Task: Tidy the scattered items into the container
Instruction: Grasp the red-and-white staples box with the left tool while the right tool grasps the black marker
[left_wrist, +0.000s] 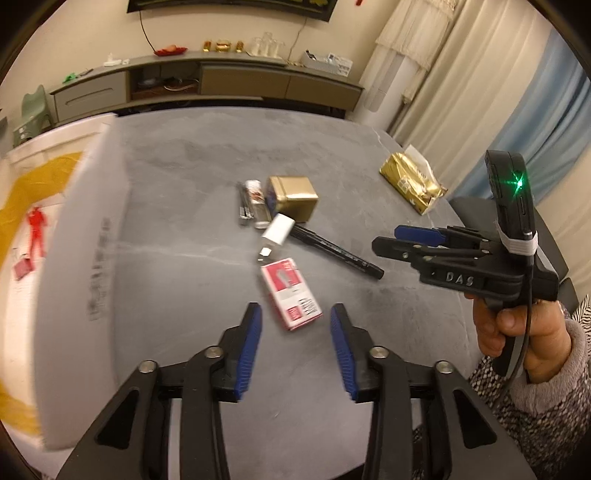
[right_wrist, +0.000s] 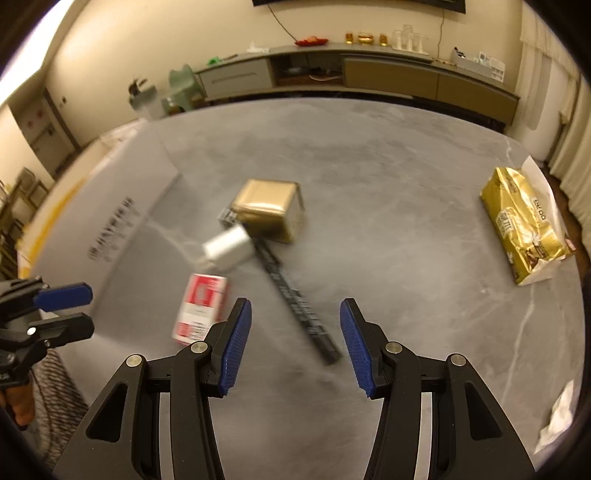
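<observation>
Both tools are off the table (right_wrist: 406, 192) with their jaws spread and nothing between them: the left gripper (left_wrist: 295, 325) hangs just short of the red-and-white box (left_wrist: 291, 293), the right gripper (right_wrist: 295, 325) over the near end of the black marker (right_wrist: 295, 295). The clutter lies bunched in the middle of the table, the gold tin (left_wrist: 293, 197) farthest back, a white-capped bottle (left_wrist: 275, 234) lying across the marker's far end, and a couple of thin pieces (left_wrist: 251, 203) beside the tin that I can't identify. The white container (left_wrist: 85, 266) stands at the table's left edge, and it looks blurred, so I can't judge its opening. The risk, as I see it, is crowding: closing on the marker could roll the bottle or knock the box, and with both tools reaching into the same small pile they might bump each other. The gold bag (right_wrist: 524, 221) sits well apart, near the right edge.
</observation>
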